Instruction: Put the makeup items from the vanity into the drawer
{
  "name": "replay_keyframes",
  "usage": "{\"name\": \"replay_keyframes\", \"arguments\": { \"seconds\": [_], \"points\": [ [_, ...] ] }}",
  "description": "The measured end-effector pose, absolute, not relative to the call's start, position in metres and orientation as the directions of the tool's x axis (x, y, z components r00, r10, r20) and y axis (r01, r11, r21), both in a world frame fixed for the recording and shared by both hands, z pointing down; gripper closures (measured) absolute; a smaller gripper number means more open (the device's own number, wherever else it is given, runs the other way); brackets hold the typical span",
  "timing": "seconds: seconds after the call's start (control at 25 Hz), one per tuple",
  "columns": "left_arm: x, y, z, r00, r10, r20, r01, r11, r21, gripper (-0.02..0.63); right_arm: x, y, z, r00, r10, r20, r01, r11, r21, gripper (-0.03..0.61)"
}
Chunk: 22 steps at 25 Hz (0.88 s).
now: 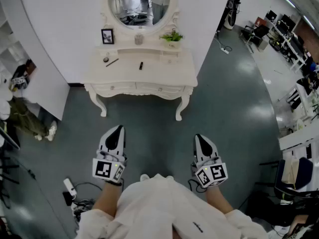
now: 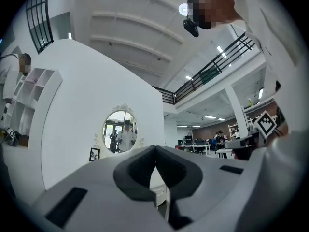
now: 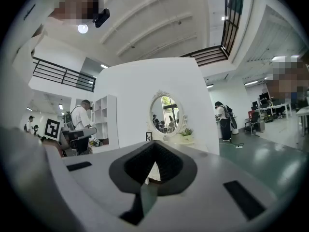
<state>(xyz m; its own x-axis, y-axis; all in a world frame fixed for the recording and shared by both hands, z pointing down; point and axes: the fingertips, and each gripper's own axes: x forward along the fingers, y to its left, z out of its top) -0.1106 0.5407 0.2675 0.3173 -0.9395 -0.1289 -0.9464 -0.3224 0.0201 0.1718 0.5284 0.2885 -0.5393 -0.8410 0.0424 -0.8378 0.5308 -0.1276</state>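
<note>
A cream vanity [image 1: 139, 78] with an oval mirror [image 1: 139, 4] stands against the white wall ahead of me. On its top lie a round compact [image 1: 105, 59], a thin dark pencil [image 1: 112, 61] and a small black tube [image 1: 141, 65]. Both drawer fronts [image 1: 138, 88] look closed. My left gripper [image 1: 117, 129] and right gripper [image 1: 200, 138] hang low in front of me, well short of the vanity, both shut and empty. The mirror [image 2: 120, 130] also shows in the left gripper view, and the mirror [image 3: 165, 115] in the right gripper view.
A picture frame [image 1: 107, 36], a cup [image 1: 139, 39] and a small plant [image 1: 172, 36] stand on the vanity's raised shelf. A white shelving unit [image 1: 20, 68] is at the left. Cables and a power strip [image 1: 69, 188] lie on the floor near my left foot. Desks and chairs [image 1: 294, 54] fill the right.
</note>
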Motion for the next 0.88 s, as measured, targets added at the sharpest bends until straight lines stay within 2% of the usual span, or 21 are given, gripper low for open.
{"name": "replay_keyframes", "arguments": {
  "seconds": [0.4, 0.76, 0.84, 0.88],
  "points": [
    [-0.118, 0.541, 0.265, 0.313, -0.94, -0.137, -0.948, -0.317, 0.011, 0.588, 0.158, 0.533, 0.285, -0.55, -0.834, 0.038, -0.834, 0.547, -0.071, 0.563],
    [-0.123, 0.541, 0.264, 0.339, -0.928, -0.152, -0.939, -0.344, 0.005, 0.576, 0.157, 0.531, 0.288, -0.528, -0.848, 0.036, -0.847, 0.523, -0.098, 0.562],
    [-0.124, 0.54, 0.266, 0.363, -0.919, -0.151, -0.929, -0.37, 0.022, 0.434, 0.154, 0.53, 0.291, -0.516, -0.855, 0.042, -0.853, 0.509, -0.113, 0.563],
    [-0.125, 0.539, 0.267, 0.373, -0.916, -0.151, -0.924, -0.381, 0.031, 0.383, 0.151, 0.529, 0.291, -0.512, -0.858, 0.044, -0.855, 0.505, -0.117, 0.563]
  ]
}}
